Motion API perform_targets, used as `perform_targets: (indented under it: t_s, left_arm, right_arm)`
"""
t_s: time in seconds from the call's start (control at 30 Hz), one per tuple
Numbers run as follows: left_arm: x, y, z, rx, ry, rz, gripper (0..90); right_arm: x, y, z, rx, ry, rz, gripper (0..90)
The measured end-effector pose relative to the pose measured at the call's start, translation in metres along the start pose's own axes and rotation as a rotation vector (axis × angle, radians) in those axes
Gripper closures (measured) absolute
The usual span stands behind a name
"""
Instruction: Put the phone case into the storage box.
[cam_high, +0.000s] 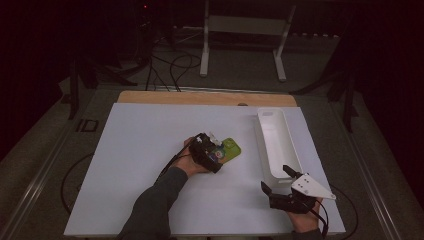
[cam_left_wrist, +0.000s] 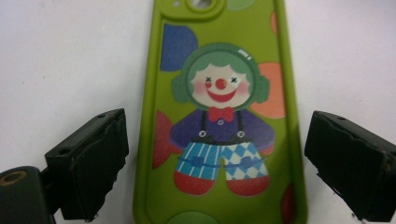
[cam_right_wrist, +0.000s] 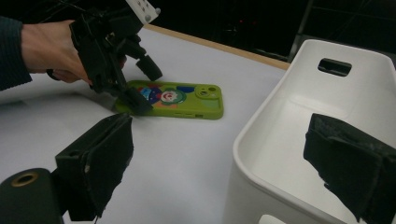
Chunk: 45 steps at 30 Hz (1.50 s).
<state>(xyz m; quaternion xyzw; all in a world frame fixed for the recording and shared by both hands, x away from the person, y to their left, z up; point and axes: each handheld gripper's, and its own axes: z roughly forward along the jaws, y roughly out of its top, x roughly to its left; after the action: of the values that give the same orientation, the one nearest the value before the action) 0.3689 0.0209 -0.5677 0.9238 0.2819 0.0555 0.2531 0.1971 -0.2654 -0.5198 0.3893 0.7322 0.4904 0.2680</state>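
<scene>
**Green phone case lies flat between the left tongs, not yet clamped**

Nearest the person, at the front right corner of the white tabletop (cam_high: 150, 200), the right tongs (cam_high: 280, 181) are held in a hand just off the near end of the white bin (cam_high: 272, 131). Their jaws stand well apart with nothing between them; in the right gripper view one jaw sits over bare tabletop and the other over the bin's near wall.

Further in, near the middle of the tabletop, the left tongs (cam_high: 216, 150) point down over a green phone case (cam_left_wrist: 219, 116). The case lies flat, its printed side up, showing a clown with green hair, a red bow tie and blue checked trousers. In the left gripper view the jaws stand apart on either long side of the case, each with a strip of white tabletop between pad and case edge, so nothing is clamped. The case's camera-hole end points away from the hand.

The bin stands to the right of the case, well apart from it, running from near to far along the tabletop's right side. Beyond the tabletop's far wooden edge stands a white frame (cam_high: 245, 30) on the floor.
</scene>
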Motion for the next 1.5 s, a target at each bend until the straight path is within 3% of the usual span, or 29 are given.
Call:
perform_targets:
  t_s: [0.57, 0.97, 1.5]
  left_arm:
    - [0.001, 0.001, 0.001, 0.015, -0.030, 0.003, 15.7]
    - [0.000, 0.000, -0.001, 0.020, -0.027, 0.016, 16.4]
    - [-0.003, 0.001, -0.010, -0.008, 0.009, 0.040, 16.5]
  right_arm:
    - [0.001, 0.000, 0.001, 0.006, 0.002, 0.002, 8.1]
    - [0.000, -0.001, 0.000, 0.003, 0.000, 0.001, 8.1]
    - [0.000, -0.001, 0.000, 0.005, 0.001, 0.001, 8.1]
